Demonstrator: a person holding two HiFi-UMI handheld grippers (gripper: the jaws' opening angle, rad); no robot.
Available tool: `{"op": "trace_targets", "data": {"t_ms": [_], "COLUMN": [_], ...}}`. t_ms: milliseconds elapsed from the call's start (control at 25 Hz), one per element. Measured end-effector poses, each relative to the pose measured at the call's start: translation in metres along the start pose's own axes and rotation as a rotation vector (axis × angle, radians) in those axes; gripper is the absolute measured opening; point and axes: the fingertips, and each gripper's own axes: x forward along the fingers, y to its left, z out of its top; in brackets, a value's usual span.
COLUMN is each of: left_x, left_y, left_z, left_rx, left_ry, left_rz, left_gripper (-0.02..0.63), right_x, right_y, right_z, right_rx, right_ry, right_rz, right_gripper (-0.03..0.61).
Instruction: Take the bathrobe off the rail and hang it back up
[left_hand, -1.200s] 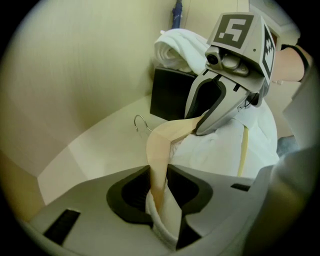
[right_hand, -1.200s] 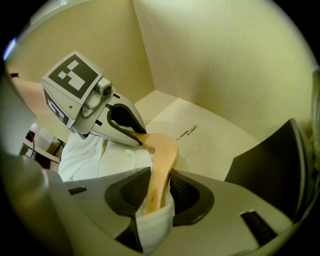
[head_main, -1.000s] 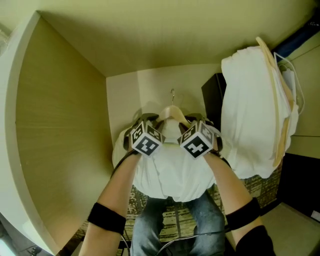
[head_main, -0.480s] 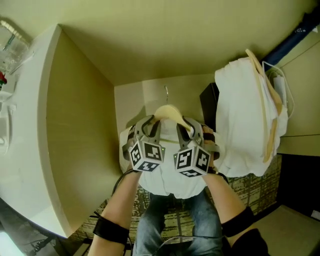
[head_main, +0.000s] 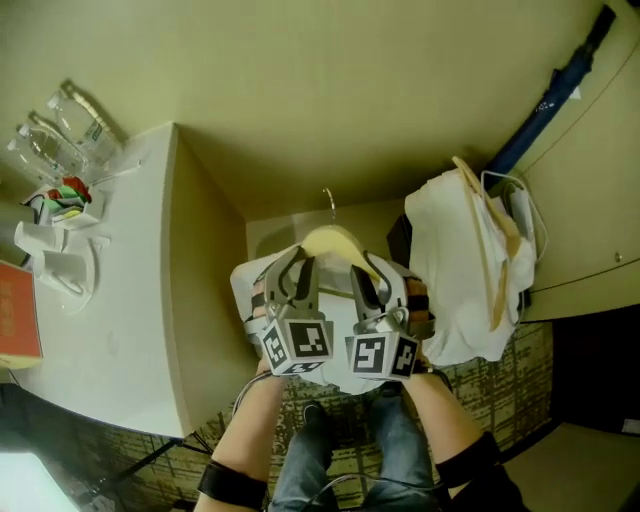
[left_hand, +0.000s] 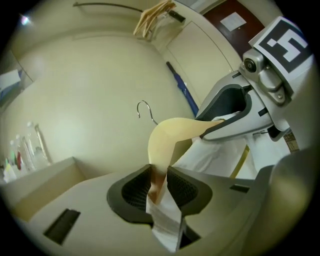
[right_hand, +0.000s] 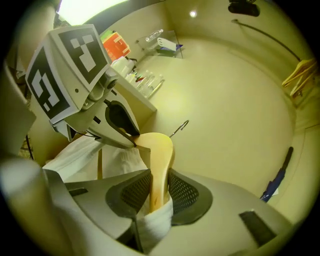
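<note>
I hold a pale wooden hanger (head_main: 335, 245) with a metal hook (head_main: 328, 200), and the white bathrobe (head_main: 247, 292) is draped on it. In the head view it hangs in the air before the beige wall. My left gripper (head_main: 290, 265) is shut on the hanger's left arm, my right gripper (head_main: 368, 278) on its right arm. In the left gripper view the pads of the left gripper (left_hand: 159, 183) press the wood and a fold of robe. In the right gripper view the right gripper (right_hand: 159, 192) pinches wood and cloth the same way. High up runs the rail (left_hand: 107, 6).
A second white robe (head_main: 455, 265) hangs on its own hanger at the right. Behind it leans a blue umbrella (head_main: 555, 90). A white counter (head_main: 130, 300) at the left carries glasses (head_main: 60, 120) and cups. Spare wooden hangers (left_hand: 155, 15) hang on the rail.
Both grippers have risen together with the hanger and robe and tipped up toward level. The head view has swung up, so the counter with glasses now shows.
</note>
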Motion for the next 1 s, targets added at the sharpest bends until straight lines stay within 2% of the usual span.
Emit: {"op": "trace_targets", "data": {"t_ms": [560, 1000], "left_x": [-0.096, -0.174], "left_y": [0.136, 0.218], "left_z": [0.241, 0.415], "left_rx": [0.099, 0.151], "left_ry": [-0.259, -0.451], "left_rz": [0.19, 0.294], "left_gripper": [0.097, 0.097], "right_x": [-0.103, -0.188], "right_y": [-0.188, -0.318], "right_z": [0.197, 0.33], "right_rx": [-0.095, -0.176], "right_ry": [-0.217, -0.332], "right_rz": [-0.285, -0.441], "right_gripper": [0.127, 0.127]}}
